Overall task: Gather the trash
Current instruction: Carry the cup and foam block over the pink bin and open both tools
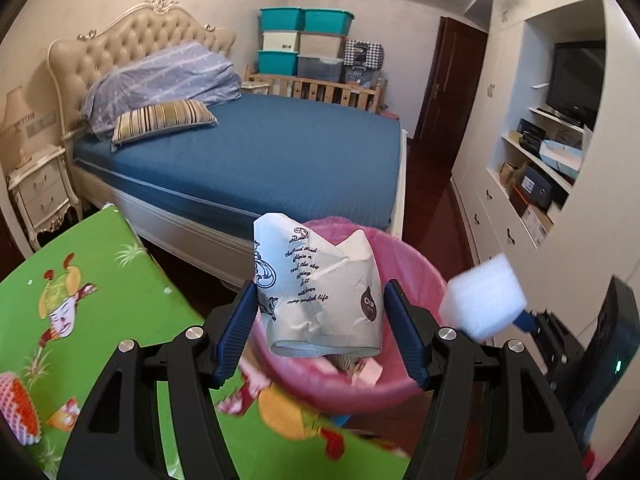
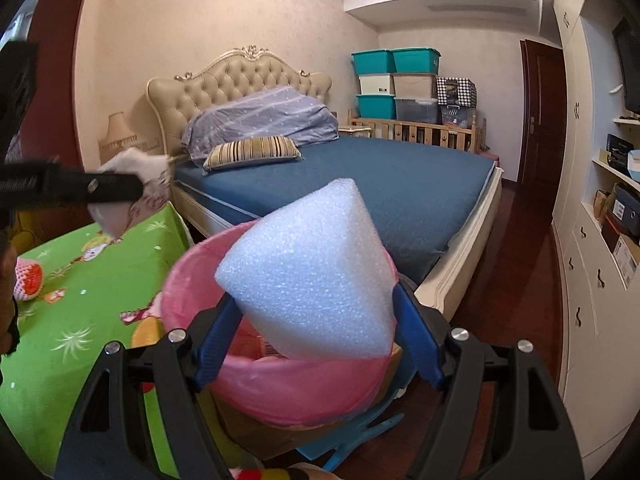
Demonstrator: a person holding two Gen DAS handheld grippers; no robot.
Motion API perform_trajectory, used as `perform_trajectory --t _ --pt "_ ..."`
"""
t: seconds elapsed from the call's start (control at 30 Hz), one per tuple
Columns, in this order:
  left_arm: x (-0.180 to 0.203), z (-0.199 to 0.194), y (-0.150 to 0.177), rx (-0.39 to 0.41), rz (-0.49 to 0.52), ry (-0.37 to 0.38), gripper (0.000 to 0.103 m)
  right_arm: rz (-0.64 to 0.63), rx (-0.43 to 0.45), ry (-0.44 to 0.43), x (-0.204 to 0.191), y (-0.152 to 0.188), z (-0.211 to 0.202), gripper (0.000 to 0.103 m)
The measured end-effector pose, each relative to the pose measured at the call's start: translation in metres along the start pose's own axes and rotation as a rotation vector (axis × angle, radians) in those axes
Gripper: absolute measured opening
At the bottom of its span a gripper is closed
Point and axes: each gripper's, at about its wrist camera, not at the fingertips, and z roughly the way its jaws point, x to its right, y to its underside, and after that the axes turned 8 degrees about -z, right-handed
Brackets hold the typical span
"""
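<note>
My left gripper (image 1: 320,316) is shut on a crumpled white paper bag (image 1: 316,292) with dark printed lettering, held over the rim of the pink-lined trash bin (image 1: 404,264). My right gripper (image 2: 316,320) is shut on a white foam block (image 2: 308,280), also held above the pink bin (image 2: 192,284). In the left wrist view the foam block (image 1: 484,296) appears at the right, beside the bin. In the right wrist view the left gripper (image 2: 136,196) shows at the left with the paper bag (image 2: 136,168). Some scraps lie inside the bin.
A green cartoon-print tablecloth (image 1: 100,280) covers the table at the left, with a red netted fruit (image 2: 28,280) on it. A blue bed (image 1: 256,160) stands behind the bin. White cabinets and shelves (image 1: 532,168) line the right wall. A blue plastic stool (image 2: 344,436) sits under the bin.
</note>
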Motion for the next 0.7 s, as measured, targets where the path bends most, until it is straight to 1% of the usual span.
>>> perform_trajectory --t 0.1,0.17,0.2,0.23,0.27,0.3,0.37,0.5,0.63,0.67,0.7 --pt "0.005 0.023 -0.013 -0.032 -0.023 0.016 0.061 -0.013 -0.006 -0.007 0.000 -0.004 0.013 0.075" --pt "0.009 0.036 -0.020 -0.045 -0.046 0.028 0.062 -0.026 -0.009 -0.003 -0.001 -0.007 0.022 0.080" --pt "0.008 0.044 -0.024 -0.057 -0.069 0.036 0.066 -0.031 -0.008 -0.013 -0.001 -0.008 0.026 0.089" --pt "0.007 0.047 -0.025 -0.060 -0.079 0.032 0.076 -0.039 -0.003 -0.016 0.000 -0.008 0.029 0.094" --pt "0.006 0.048 -0.028 -0.056 -0.087 0.023 0.081 -0.045 0.001 0.001 0.001 -0.008 0.028 0.095" --pt "0.003 0.044 -0.029 -0.035 -0.093 0.014 0.087 -0.046 0.002 0.018 0.004 -0.007 0.025 0.095" --pt "-0.005 0.028 -0.029 0.025 -0.081 -0.004 0.090 -0.019 0.029 0.024 0.012 -0.006 0.010 0.095" --pt "-0.026 -0.014 -0.017 0.090 -0.018 -0.070 0.094 0.026 0.102 0.055 0.020 -0.003 -0.034 0.097" --pt "-0.047 -0.068 0.015 0.156 0.084 -0.197 0.094 0.064 0.151 0.032 0.015 0.004 -0.077 0.099" --pt "-0.053 -0.079 0.021 0.163 0.097 -0.218 0.094 0.072 0.156 0.026 0.012 0.006 -0.085 0.099" --pt "-0.061 -0.096 0.034 0.166 0.115 -0.249 0.094 0.079 0.156 0.020 0.008 0.008 -0.092 0.099"
